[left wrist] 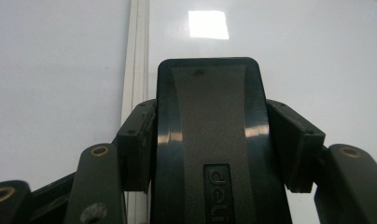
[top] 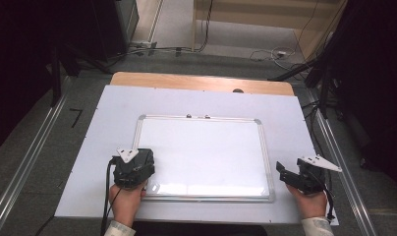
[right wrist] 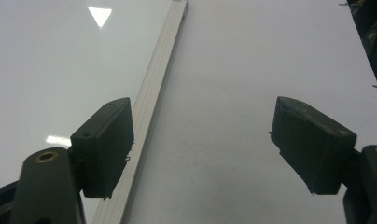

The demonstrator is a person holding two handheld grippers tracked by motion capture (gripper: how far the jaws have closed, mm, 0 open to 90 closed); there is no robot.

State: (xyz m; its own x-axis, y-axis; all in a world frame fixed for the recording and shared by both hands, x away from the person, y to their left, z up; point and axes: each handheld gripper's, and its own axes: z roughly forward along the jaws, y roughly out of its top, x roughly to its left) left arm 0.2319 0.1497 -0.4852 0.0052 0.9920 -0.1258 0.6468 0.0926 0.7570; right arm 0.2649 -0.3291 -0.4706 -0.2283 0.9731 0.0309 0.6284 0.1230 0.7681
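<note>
Wooden tabletop (top: 201, 82), light brown, bare only as a strip along the far edge. A small dark round spot (top: 238, 90) sits on that strip, right of centre. A big white sheet (top: 113, 113) covers nearly all the rest, reaching the near edge. Lying flat on the sheet, about centred: a whiteboard (top: 206, 152) with a thin silver frame and grey corner caps, long sides parallel to the tabletop's far edge. Two small clips on its far rail. Board surface blank, with glare near its front edge.
</note>
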